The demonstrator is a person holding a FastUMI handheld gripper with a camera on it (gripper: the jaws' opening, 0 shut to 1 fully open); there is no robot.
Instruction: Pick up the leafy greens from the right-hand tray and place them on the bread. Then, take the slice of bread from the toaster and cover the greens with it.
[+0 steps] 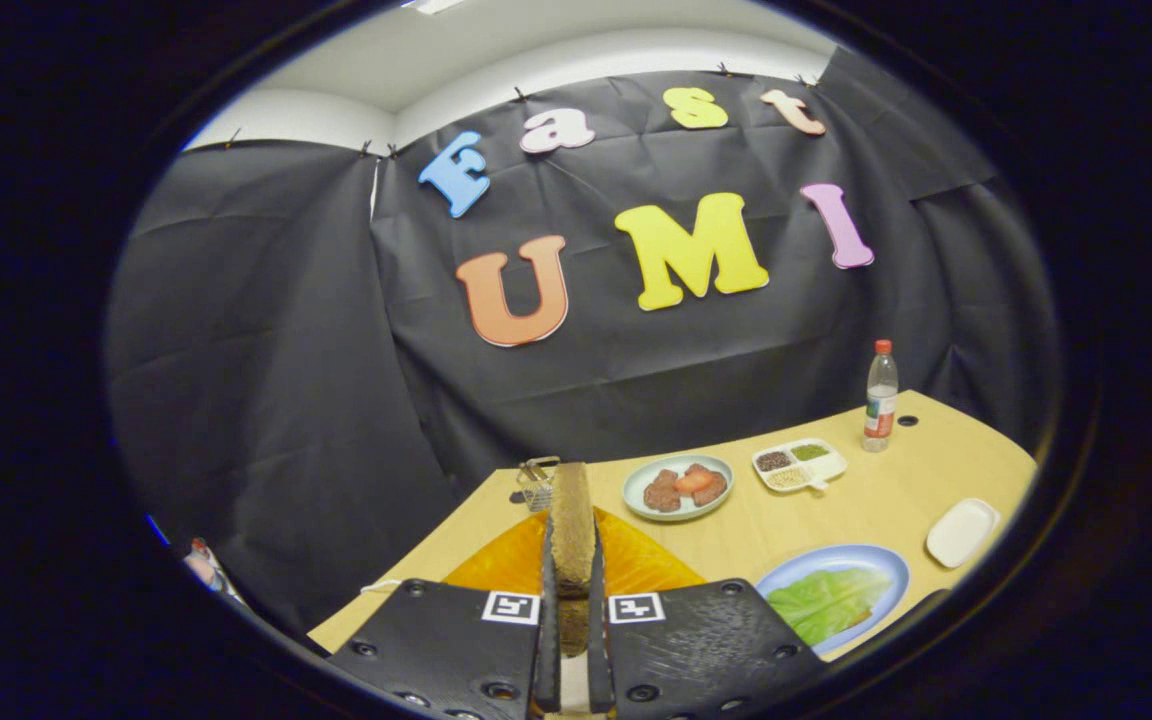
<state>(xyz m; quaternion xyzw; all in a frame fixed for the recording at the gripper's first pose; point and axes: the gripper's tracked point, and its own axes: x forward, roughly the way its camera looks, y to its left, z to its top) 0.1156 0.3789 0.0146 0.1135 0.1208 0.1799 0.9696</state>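
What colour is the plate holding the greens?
Blue, clearest in the gripper view: the plate sits right of the gripper, which is shut on the bread.

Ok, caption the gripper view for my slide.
Gripper shut on bread slice, edge-on, above blue plate where greens lie.

Bread slice (pixel 572 525) pinched between my fingers (pixel 547 640) looked rough and grainy. Table (pixel 896 495) was pale matt wood, the blue plate (pixel 871 560) glossy, the bottle (pixel 880 396) clear plastic. Lettuce leaf (pixel 826 603) was crinkly; wall cloth (pixel 266 400) matt.
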